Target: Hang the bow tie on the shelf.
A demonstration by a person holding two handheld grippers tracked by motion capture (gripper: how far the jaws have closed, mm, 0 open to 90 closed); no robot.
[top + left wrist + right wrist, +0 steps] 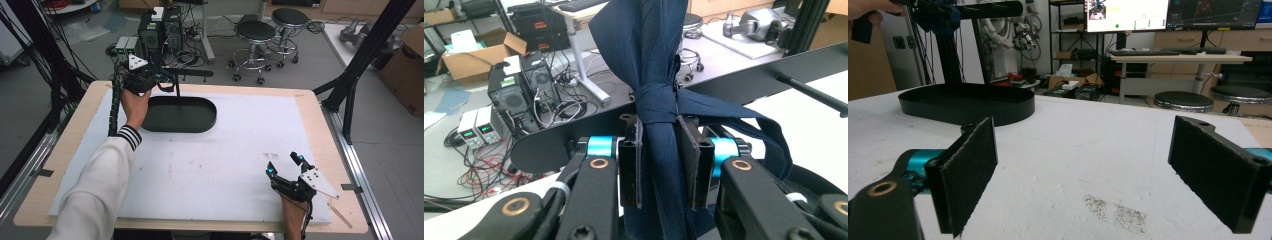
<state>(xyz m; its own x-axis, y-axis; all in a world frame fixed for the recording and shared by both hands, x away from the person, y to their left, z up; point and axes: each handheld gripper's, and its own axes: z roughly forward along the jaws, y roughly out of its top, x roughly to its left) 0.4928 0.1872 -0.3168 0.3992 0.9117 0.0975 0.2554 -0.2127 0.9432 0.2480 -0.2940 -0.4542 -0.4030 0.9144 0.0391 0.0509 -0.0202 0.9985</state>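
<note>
White mat (220,165) bare between hands; black oval tray (180,115) and stand rod (176,82) block far left.

Navy cloth (659,107), knotted, hanging upright

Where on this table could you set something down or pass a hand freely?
The white mat lies bare between the black oval stand base and the right tool, and rightward to the mat's far right corner. It is crowded at the far left, where the left tool grips navy cloth above the base.
</note>
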